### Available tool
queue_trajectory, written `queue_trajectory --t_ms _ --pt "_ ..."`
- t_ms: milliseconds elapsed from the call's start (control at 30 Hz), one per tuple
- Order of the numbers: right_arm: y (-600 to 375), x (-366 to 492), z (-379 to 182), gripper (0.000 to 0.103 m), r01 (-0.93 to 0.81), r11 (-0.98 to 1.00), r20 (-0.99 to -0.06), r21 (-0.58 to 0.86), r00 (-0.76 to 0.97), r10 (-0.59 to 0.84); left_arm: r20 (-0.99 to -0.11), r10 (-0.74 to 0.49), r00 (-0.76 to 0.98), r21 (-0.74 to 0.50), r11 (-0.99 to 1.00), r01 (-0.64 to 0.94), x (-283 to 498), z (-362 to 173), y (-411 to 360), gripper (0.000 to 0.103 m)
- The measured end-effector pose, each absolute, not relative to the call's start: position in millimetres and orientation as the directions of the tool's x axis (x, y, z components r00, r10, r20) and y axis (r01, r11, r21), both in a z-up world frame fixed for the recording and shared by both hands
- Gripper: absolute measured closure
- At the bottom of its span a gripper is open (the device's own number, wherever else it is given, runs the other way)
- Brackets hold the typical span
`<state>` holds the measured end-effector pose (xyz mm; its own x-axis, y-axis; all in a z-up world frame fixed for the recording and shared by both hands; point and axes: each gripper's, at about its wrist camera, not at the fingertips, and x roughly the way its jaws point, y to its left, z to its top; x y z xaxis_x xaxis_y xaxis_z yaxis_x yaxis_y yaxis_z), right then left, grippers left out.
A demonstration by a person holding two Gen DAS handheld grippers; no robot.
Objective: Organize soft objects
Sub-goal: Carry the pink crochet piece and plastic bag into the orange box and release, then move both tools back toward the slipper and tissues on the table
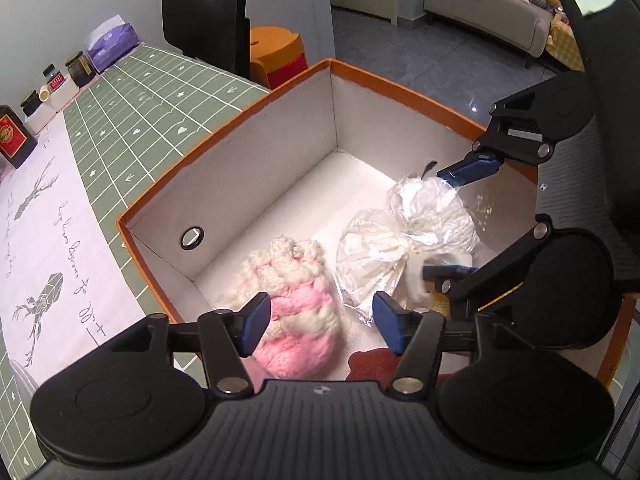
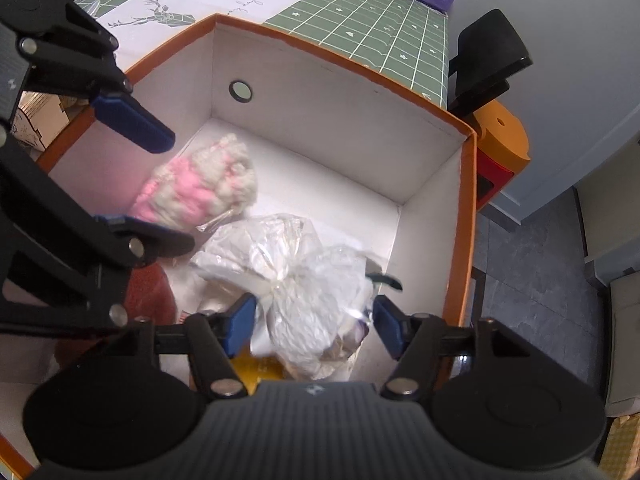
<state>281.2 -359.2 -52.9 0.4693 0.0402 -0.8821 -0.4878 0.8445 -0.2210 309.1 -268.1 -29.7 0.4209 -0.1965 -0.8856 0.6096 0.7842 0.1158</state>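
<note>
Left gripper (image 1: 320, 324) spread over the pink-and-cream plush (image 1: 294, 312), pinching nothing | right gripper (image 2: 314, 328) spread astride the plastic-wrapped bundle (image 2: 296, 280) | both inside the orange box (image 1: 280, 92) | we judged a pad could snag the plastic on withdrawal.

Both fisheye views bend straight lines hard toward the rim, with dark corners. Light falls from above: the white floor of the orange-rimmed cardboard box (image 1: 352, 176) blows out at 1 o'clock, and glare sparkles on the crinkled clear plastic bag (image 2: 304, 280). The fluffy pink-and-cream yarn bundle (image 2: 200, 188) looks softly blurred.
</note>
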Motion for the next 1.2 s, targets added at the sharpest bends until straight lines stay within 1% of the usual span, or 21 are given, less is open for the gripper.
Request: queue_trajectory --t_ms 100,133,167,533,667,767,933,1033,1200 --pt "-359 280 -47 0.034 -0.49 0.846 -0.882 -0.213 0.468 0.049 -0.882 -0.216 0.419 0.096 0.788 0.608 307 -22 -265 0.033" --pt "-359 279 -45 0.029 -0.492 0.844 -0.883 -0.211 0.466 0.051 -0.88 -0.22 0.421 0.094 0.788 0.608 305 -20 -264 0.033" --pt "-358 277 -43 0.027 -0.493 0.843 -0.882 -0.214 0.469 0.05 -0.878 -0.222 0.425 0.095 0.788 0.608 302 -17 -263 0.033" --pt "-339 246 -1 0.026 -0.486 0.841 -0.853 -0.237 0.518 0.059 -0.834 -0.25 0.492 0.108 0.801 0.589 272 19 -237 0.033" --pt "-333 231 18 0.026 -0.454 0.87 -0.837 -0.193 0.539 0.096 -0.805 -0.242 0.542 0.136 0.813 0.566 255 35 -219 0.033" --pt "-327 216 30 0.026 -0.425 0.89 -0.809 -0.167 0.574 0.122 -0.766 -0.259 0.588 0.128 0.835 0.535 239 51 -199 0.033" --pt "-308 185 47 0.026 -0.411 0.908 -0.743 -0.086 0.633 0.217 -0.691 -0.25 0.679 0.133 0.878 0.459 207 70 -160 0.033" --pt "-291 163 53 0.026 -0.443 0.896 -0.699 -0.031 0.65 0.297 -0.654 -0.236 0.718 0.122 0.905 0.408 186 75 -133 0.033" --pt "-254 125 47 0.026 -0.501 0.865 -0.624 0.033 0.665 0.41 -0.604 -0.187 0.775 0.058 0.959 0.276 147 65 -83 0.033"
